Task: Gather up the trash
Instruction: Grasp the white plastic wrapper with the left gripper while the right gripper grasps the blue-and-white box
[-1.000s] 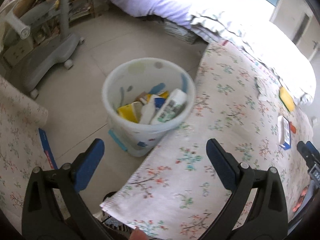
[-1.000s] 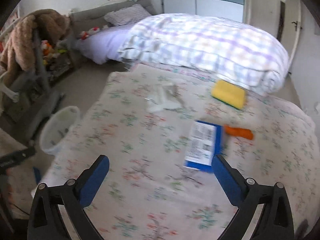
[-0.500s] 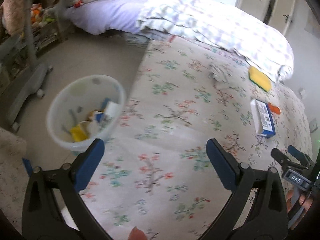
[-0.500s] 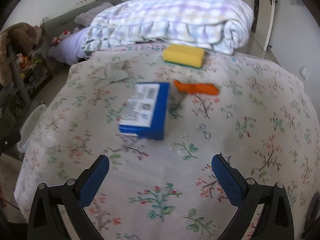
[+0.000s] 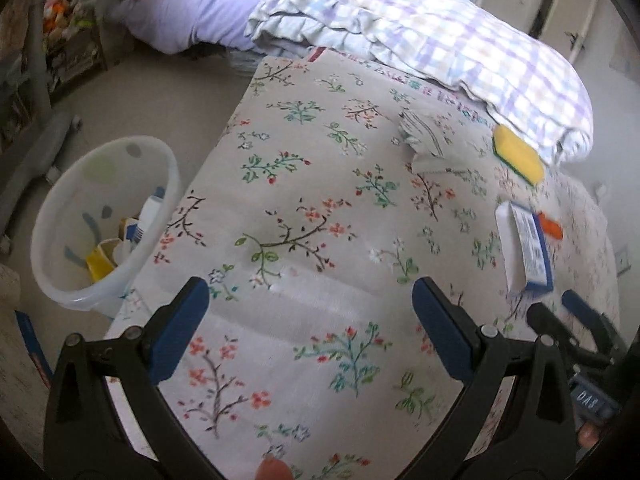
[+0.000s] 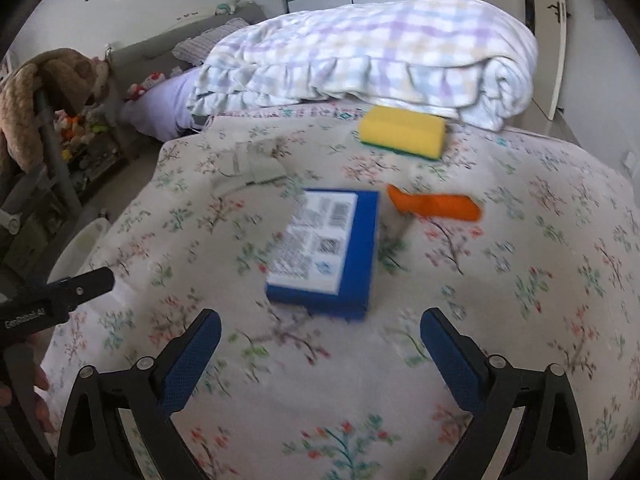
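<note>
A blue and white box [image 6: 326,248] lies flat on the floral bed cover, just ahead of my open, empty right gripper [image 6: 320,340]. An orange wrapper [image 6: 434,204], a yellow sponge [image 6: 402,131] and a crumpled white paper [image 6: 248,164] lie beyond it. In the left wrist view the box [image 5: 524,250], the wrapper [image 5: 550,226], the sponge [image 5: 516,154] and the paper [image 5: 424,140] lie at the right. My left gripper [image 5: 310,320] is open and empty above the cover. A white bin [image 5: 48,216] with trash stands on the floor at the left.
A folded plaid quilt [image 6: 360,52] lies at the far end of the bed. A purple pillow [image 5: 200,12] lies on another bed behind. A grey wheeled stand [image 5: 32,152] and a shelf with toys [image 6: 76,136] stand on the floor at the left.
My left gripper has swung from above the bin to over the bed cover. My right gripper has moved closer to the blue box, which now lies straight ahead.
</note>
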A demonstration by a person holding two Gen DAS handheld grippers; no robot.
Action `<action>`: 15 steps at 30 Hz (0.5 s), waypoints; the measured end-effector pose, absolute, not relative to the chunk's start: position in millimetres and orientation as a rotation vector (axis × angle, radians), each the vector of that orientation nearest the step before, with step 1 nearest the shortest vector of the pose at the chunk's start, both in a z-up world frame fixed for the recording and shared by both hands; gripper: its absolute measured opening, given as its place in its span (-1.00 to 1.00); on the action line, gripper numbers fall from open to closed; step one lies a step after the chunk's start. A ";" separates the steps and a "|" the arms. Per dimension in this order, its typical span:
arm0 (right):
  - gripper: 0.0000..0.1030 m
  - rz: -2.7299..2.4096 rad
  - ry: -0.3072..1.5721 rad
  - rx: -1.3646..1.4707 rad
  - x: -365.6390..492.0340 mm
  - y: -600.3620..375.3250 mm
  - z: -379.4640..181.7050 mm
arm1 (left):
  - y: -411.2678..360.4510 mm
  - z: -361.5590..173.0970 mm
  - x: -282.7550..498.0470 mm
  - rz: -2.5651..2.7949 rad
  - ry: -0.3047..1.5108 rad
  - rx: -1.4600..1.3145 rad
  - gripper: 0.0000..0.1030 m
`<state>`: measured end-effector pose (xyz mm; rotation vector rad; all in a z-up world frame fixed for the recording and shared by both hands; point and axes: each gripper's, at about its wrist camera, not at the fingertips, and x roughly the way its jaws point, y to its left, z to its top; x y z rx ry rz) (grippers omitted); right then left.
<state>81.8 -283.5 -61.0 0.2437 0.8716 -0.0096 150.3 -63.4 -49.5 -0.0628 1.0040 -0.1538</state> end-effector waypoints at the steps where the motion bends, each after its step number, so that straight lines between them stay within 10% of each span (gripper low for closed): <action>1: 0.92 -0.008 0.872 0.247 85.3 -283.4 -61.3 | -63.4 -49.8 153.0 -0.150 1.009 -0.074 0.96; 7: 0.20 -0.011 0.931 0.254 110.7 -284.0 -71.7 | -74.9 -51.5 162.6 -0.149 1.015 -0.073 0.96; 15: 0.19 0.034 0.877 0.252 99.0 -295.9 -35.9 | -114.2 -50.4 187.4 -0.168 0.990 -0.100 0.96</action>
